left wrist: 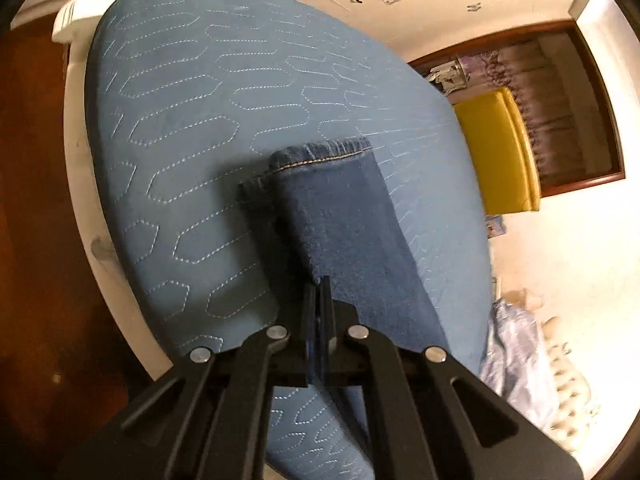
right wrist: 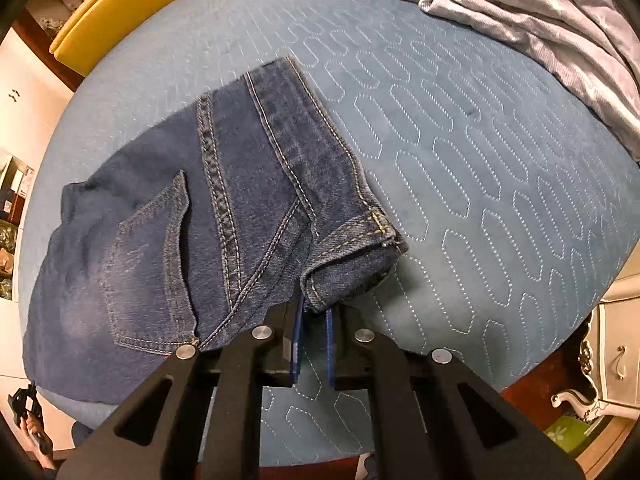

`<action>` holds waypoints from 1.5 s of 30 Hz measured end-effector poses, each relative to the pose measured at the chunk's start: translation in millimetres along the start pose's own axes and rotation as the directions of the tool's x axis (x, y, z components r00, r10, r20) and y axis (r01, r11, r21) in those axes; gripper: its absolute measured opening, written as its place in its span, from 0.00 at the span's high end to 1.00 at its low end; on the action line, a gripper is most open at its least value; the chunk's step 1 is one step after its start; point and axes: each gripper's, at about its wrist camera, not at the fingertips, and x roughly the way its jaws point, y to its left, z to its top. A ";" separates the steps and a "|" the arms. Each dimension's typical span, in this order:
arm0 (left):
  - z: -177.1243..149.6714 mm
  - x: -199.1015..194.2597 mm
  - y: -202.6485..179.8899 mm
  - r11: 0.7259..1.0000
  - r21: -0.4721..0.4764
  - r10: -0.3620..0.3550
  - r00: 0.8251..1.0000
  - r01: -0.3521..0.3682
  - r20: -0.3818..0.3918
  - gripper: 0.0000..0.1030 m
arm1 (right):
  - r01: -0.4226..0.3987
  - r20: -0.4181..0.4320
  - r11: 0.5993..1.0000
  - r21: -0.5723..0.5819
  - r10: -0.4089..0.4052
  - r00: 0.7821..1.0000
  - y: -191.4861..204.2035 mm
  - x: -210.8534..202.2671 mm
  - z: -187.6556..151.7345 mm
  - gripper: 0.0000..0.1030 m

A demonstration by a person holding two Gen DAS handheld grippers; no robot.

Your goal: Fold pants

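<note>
Grey blanket (right wrist: 532, 12) beyond jeans (right wrist: 192, 216)

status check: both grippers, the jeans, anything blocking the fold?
Left gripper shut on jeans leg. Right gripper shut on waistband corner. Grey blanket on mattress, clear of jeans.

Dark blue denim jeans (right wrist: 192, 216), coarse in weave with tan topstitching and a faded, brushed patch near the back pocket, lie on a matt blue quilted bedspread (right wrist: 460, 152) stitched in pale thread. The left gripper (left wrist: 320, 280) and right gripper (right wrist: 314, 308) are matt black plastic with shiny round metal pins. A crumpled grey blanket (right wrist: 540, 12) looks soft with a faint sheen; a yellow chair (left wrist: 496, 140) looks smooth.
</note>
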 end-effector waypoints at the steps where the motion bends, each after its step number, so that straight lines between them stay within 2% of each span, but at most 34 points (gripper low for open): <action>1: 2.0 5.1 7.5 1.000 -0.021 0.018 1.000 -0.019 -0.018 0.99 | 0.001 -0.002 1.000 -0.001 -0.001 1.000 -0.3 0.5 -0.2 0.97; 4: 5.9 10.9 16.4 0.999 -0.028 0.035 0.999 -0.035 -0.017 0.93 | 0.002 -0.009 1.000 0.004 -0.002 1.000 -3.5 7.0 -2.0 0.97; 5: 6.3 7.7 16.9 0.999 -0.025 0.035 0.999 -0.036 -0.012 0.86 | 0.005 -0.008 1.000 0.002 -0.005 1.000 -3.2 9.0 -3.3 0.98; 6: 5.5 -1.3 13.0 0.996 0.006 0.085 0.996 -0.085 0.025 0.71 | 0.013 -0.003 1.000 -0.008 -0.013 1.000 -2.6 10.3 -4.2 0.98; 7: 3.9 -9.8 9.4 0.992 0.040 0.119 0.990 -0.123 0.074 0.64 | 0.022 0.003 1.000 -0.018 -0.021 1.000 -1.9 11.1 -5.6 0.98; 9: 0.1 -28.4 -9.1 0.980 0.106 0.147 0.970 -0.170 0.194 0.44 | 0.044 0.021 0.998 -0.044 -0.043 0.999 3.0 10.7 -6.5 0.98; 10: -5.8 -39.1 -25.2 0.965 0.162 0.159 0.950 -0.208 0.270 0.41 | 0.050 0.024 0.997 -0.052 -0.049 0.999 5.3 10.6 -6.7 0.98; 12: -24.2 -45.1 -62.6 0.911 0.325 0.124 0.920 -0.254 0.371 0.30 | 0.049 0.042 0.998 -0.050 -0.047 0.998 7.0 10.5 -10.1 0.96; 13: -43.0 -37.6 -93.6 0.841 0.462 0.093 0.916 -0.282 0.390 0.25 | 0.044 0.048 0.998 -0.045 -0.041 0.998 6.4 9.7 -11.1 0.96; 14: -59.1 -29.3 -114.1 0.781 0.554 0.071 0.923 -0.288 0.379 0.24 | 0.039 0.054 0.998 -0.044 -0.037 0.998 6.8 7.7 -12.9 0.93; 15: -80.3 -15.4 -139.7 0.702 0.654 0.050 0.935 -0.282 0.350 0.24 | 0.037 0.066 0.998 -0.048 -0.033 0.997 7.3 4.6 -14.6 0.86; 16: -110.7 3.1 -168.3 0.593 0.757 0.035 0.949 -0.273 0.315 0.24 | 0.043 0.077 0.997 -0.056 -0.039 0.996 8.2 0.8 -16.7 0.76; 17: -133.0 18.2 -190.7 0.514 0.819 0.021 0.958 -0.255 0.285 0.24 | 0.076 0.088 0.995 -0.059 -0.071 0.994 8.7 -2.9 -20.5 0.41; 18: -156.2 32.7 -210.3 0.441 0.871 0.006 0.971 -0.215 0.237 0.24 | 0.129 0.120 0.990 -0.060 -0.121 0.985 7.4 -10.3 -21.2 0.11; 19: -186.0 54.1 -234.9 0.351 0.927 -0.011 0.990 -0.130 0.143 0.24 | 0.142 0.148 0.988 -0.067 -0.131 0.980 5.8 -15.1 -23.1 0.10; 20: -206.3 69.1 -251.4 0.293 0.954 -0.025 0.997 -0.066 0.077 0.24 | 0.141 0.154 0.987 -0.076 -0.128 0.980 3.7 -20.4 -22.6 0.11; 22: -242.4 104.9 -281.9 0.184 0.982 -0.026 0.999 0.045 -0.040 0.35 | 0.182 0.155 0.982 -0.053 -0.172 0.973 -5.2 -31.4 -24.7 0.13; 23: -253.3 125.2 -294.3 0.149 0.984 -0.009 0.995 0.096 -0.096 0.46 | 0.266 0.179 0.964 -0.030 -0.256 0.950 -9.2 -43.9 -24.9 0.13; 25: -266.9 166.6 -310.0 0.095 0.978 0.041 0.981 0.185 -0.190 0.54 | 0.334 0.236 0.941 -0.059 -0.312 0.920 -0.5 -65.1 -22.9 0.20; 26: -275.2 182.5 -315.1 0.061 0.971 0.067 0.970 0.231 -0.235 0.56 | 0.334 0.265 0.939 -0.085 -0.302 0.916 7.1 -72.4 -17.9 0.21; 28: -282.0 216.0 -326.5 0.002 0.952 0.107 0.947 0.305 -0.304 0.56 | 0.279 0.336 0.939 -0.200 -0.201 0.920 43.2 -89.7 -6.4 0.22; 29: -293.0 221.0 -320.6 -0.008 0.951 0.124 0.944 0.309 -0.305 0.56 | 0.241 0.344 0.935 -0.261 -0.143 0.928 63.5 -92.1 -0.6 0.22; 31: -279.3 252.9 -322.8 -0.016 0.970 0.180 0.955 0.244 -0.237 0.56 | 0.138 0.335 0.897 -0.420 0.012 0.942 121.7 -87.3 13.4 0.22; 32: -269.5 256.3 -321.4 0.008 0.967 0.172 0.952 0.256 -0.254 0.56 | 0.071 0.310 0.856 -0.513 0.107 0.945 157.7 -77.6 19.7 0.24; 33: -256.8 257.7 -322.5 0.052 0.973 0.171 0.958 0.224 -0.229 0.56 | 0.032 0.283 0.826 -0.563 0.156 0.946 178.4 -68.5 24.2 0.27; 34: -247.8 253.8 -325.0 0.076 0.987 0.169 0.973 0.144 -0.155 0.58 | -0.014 0.244 0.787 -0.616 0.208 0.947 204.1 -54.3 28.6 0.30; 36: -249.2 235.4 -333.7 0.096 0.977 0.094 0.976 0.189 -0.198 0.55 | -0.100 0.154 0.701 -0.707 0.290 0.945 253.1 -16.5 39.1 0.39; 38: -263.8 231.2 -341.1 0.096 0.957 0.062 0.958 0.274 -0.281 0.50 | -0.155 0.089 0.678 -0.719 0.311 0.946 276.0 14.0 51.7 0.49; 39: -278.7 233.5 -344.5 0.064 0.945 0.057 0.944 0.321 -0.324 0.44 | -0.179 0.063 0.673 -0.718 0.319 0.946 289.3 32.9 59.1 0.51; 40: -289.8 236.0 -346.2 0.037 0.945 0.062 0.943 0.324 -0.326 0.42 | -0.182 0.058 0.671 -0.719 0.318 0.946 294.9 47.8 68.4 0.51; 42: -319.2 257.0 -343.3 -0.073 0.952 0.111 0.951 0.297 -0.288 0.41 | -0.157 0.061 0.678 -0.718 0.287 0.956 306.7 73.9 78.7 0.56; 43: -324.5 269.6 -340.1 -0.100 0.964 0.131 0.964 0.246 -0.233 0.40 | -0.149 0.060 0.680 -0.718 0.274 0.960 310.8 85.3 83.1 0.58; 44: -317.6 280.3 -336.6 -0.066 0.972 0.144 0.966 0.226 -0.215 0.32 | -0.125 0.073 0.685 -0.718 0.252 0.965 312.8 93.8 85.4 0.61; 45: -299.5 281.9 -335.1 0.035 0.976 0.120 0.969 0.213 -0.216 0.32 | -0.076 0.106 0.704 -0.706 0.212 0.972 313.4 104.7 87.9 0.61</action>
